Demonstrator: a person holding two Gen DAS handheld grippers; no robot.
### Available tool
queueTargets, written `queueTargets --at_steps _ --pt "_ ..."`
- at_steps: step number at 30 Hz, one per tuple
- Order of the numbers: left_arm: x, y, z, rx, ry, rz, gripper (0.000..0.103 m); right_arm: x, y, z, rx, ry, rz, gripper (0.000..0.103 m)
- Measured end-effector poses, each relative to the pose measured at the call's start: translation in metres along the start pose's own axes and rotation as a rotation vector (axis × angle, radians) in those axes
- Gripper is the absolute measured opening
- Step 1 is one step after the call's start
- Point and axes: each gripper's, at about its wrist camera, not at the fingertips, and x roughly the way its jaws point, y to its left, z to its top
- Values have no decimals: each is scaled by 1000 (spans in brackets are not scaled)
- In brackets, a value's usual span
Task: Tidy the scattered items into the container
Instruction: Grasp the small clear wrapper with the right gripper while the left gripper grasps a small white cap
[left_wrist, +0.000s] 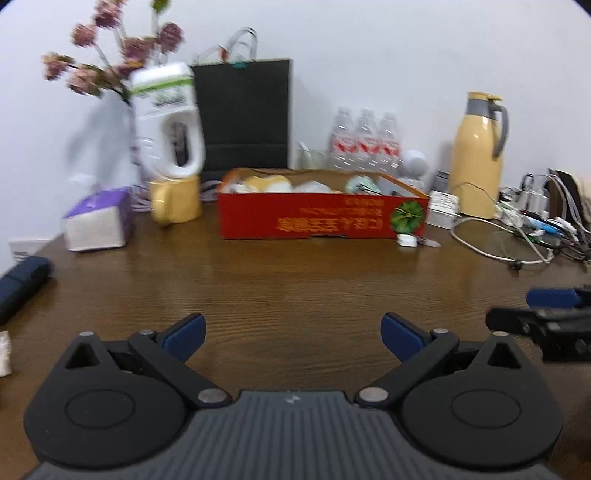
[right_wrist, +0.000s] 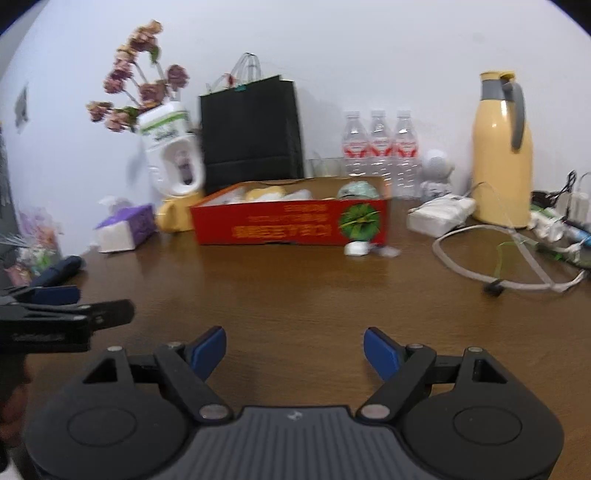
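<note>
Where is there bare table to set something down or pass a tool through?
The widest bare patch of table lies between both open tools and the red box. Crowded: cables at right, the small white item by the box's right corner, the tissue pack and yellow mug at left.
</note>
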Motion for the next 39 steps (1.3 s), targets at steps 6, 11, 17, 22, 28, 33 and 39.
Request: queueTargets --at_steps 6,11,17,22,28,33,39 --pt "57 -31 31 84 23 -85 103 59 -50 42 -133 46 -66 73" --pt "106 -56 55 120 27 -166 99 129 -87 77 -184 96 -7 65" --pt "148 -76 72 133 67 -217 88 195 -106 95 -217 178 64 46" --pt "172 -85 78 153 92 -232 79 214 -105 97 -251 204 126 30" --pt "196 -93 86 138 121 -244 70 213 -106 95 -187 204 148 6" --pt "214 -91 91 118 121 -211 67 204 -107 95 -191 186 189 24" --pt "234 -88 97 105 146 -219 52 199 -115 101 -148 178 184 32"
